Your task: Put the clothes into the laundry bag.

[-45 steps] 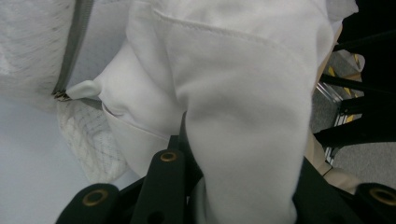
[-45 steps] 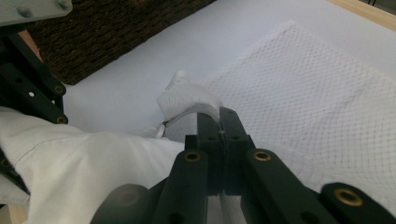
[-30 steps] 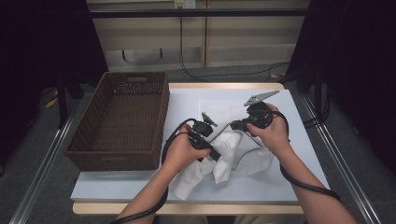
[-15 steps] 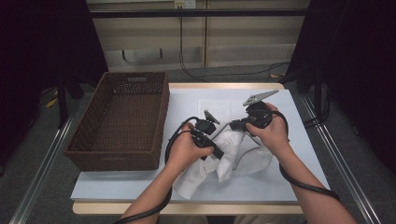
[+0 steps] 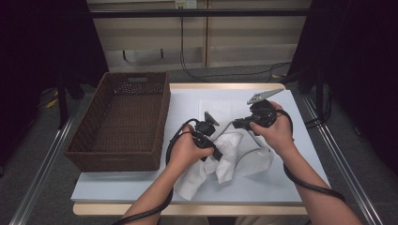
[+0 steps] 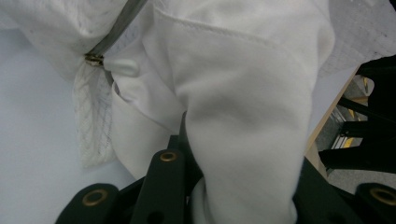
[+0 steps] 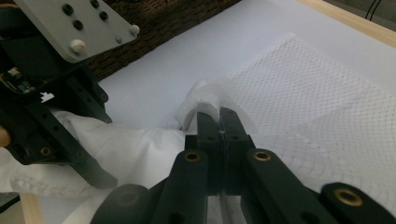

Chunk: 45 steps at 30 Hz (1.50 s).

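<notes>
**Two grippers held a white garment over the tabletop**

A crumpled white garment [image 5: 237, 157] lay on the white tabletop [image 5: 187, 103], right of an empty wicker basket [image 5: 123, 123]. The left gripper [image 6: 233, 186] had its jaws closed on a thick fold of cloth. The right gripper [image 7: 219, 123] pinched a thin mesh edge, jaws nearly touching. That thin pinch looked likely to slip, and pulling apart could strain the mesh or snag the grey zipper [image 6: 114, 30].

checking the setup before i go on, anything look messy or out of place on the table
Only the white cloth garment: it lies crumpled between the two tools, part of it hanging past the table's front edge. The brown woven basket sits square on the white table. Nothing looks spilled or damaged.
</notes>
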Available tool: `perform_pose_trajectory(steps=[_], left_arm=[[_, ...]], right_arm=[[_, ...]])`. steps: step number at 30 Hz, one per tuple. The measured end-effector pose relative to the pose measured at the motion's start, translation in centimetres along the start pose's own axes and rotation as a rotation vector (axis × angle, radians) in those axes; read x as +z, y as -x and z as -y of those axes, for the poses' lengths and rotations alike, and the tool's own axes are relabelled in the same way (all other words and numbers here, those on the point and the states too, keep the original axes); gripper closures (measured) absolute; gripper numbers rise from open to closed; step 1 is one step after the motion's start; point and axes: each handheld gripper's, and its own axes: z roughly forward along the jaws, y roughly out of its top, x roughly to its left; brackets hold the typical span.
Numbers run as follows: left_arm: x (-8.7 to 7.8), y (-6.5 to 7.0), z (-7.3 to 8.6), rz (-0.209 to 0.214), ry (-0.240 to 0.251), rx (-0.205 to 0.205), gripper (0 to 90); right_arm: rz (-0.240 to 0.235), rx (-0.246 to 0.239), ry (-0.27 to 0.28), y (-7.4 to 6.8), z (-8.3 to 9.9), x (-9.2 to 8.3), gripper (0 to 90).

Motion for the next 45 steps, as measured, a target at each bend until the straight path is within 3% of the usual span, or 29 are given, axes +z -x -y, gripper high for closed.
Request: perform_pose_trajectory(steps=[7,18,19,21,22,23,25,27,28,29,36,44,45], left_arm=[[0.2,-0.1,-0.2,0.009,-0.014,-0.005,74.1],[-0.4,1.0,-1.2,0.026,0.036,-0.019,74.1],[-0.5,1.0,-1.3,0.023,0.021,0.004,74.1],[-0.3,1.3,-1.4,0.025,0.063,-0.044,74.0],[-0.5,1.1,-1.5,0.022,0.035,-0.015,74.0],[-0.5,1.0,-1.5,0.017,0.029,-0.017,74.1],[-0.6,0.8,-1.6,0.004,0.033,-0.034,74.1],[-0.5,0.8,-1.6,0.013,0.078,-0.085,74.1],[-0.8,0.6,-1.6,0.001,0.055,-0.053,74.0],[-1.0,0.6,-1.6,-0.016,0.049,-0.053,74.1],[-1.5,0.0,-1.4,-0.06,0.061,-0.088,74.0],[-1.4,0.5,-1.5,-0.052,0.067,-0.073,74.0],[-1.2,0.7,-1.6,-0.046,0.085,-0.09,74.0]], right_arm=[[-0.006,0.001,0.0,-0.1,0.0,-0.1,90.0],[-0.012,-0.006,-0.002,-0.3,-0.3,0.1,90.0],[-0.013,-0.006,-0.001,-0.4,-0.3,0.1,90.0],[-0.014,-0.007,0.001,-0.4,-0.3,0.1,90.0],[-0.013,-0.006,0.001,-0.4,-0.3,0.1,90.0],[-0.013,-0.006,0.0,-0.4,-0.3,0.1,90.0],[-0.016,-0.006,0.0,-0.4,-0.3,0.1,90.0],[-0.013,-0.007,0.005,-0.4,-0.3,0.1,90.0],[-0.014,-0.006,0.005,-0.4,-0.3,0.0,90.0],[-0.011,-0.006,0.004,-0.4,-0.3,-0.1,90.0],[-0.016,-0.003,0.014,-0.4,-0.2,-0.3,90.0],[-0.025,-0.015,0.011,-1.0,-0.6,0.1,90.0],[-0.019,-0.016,0.009,-1.1,-0.7,0.2,90.0]])
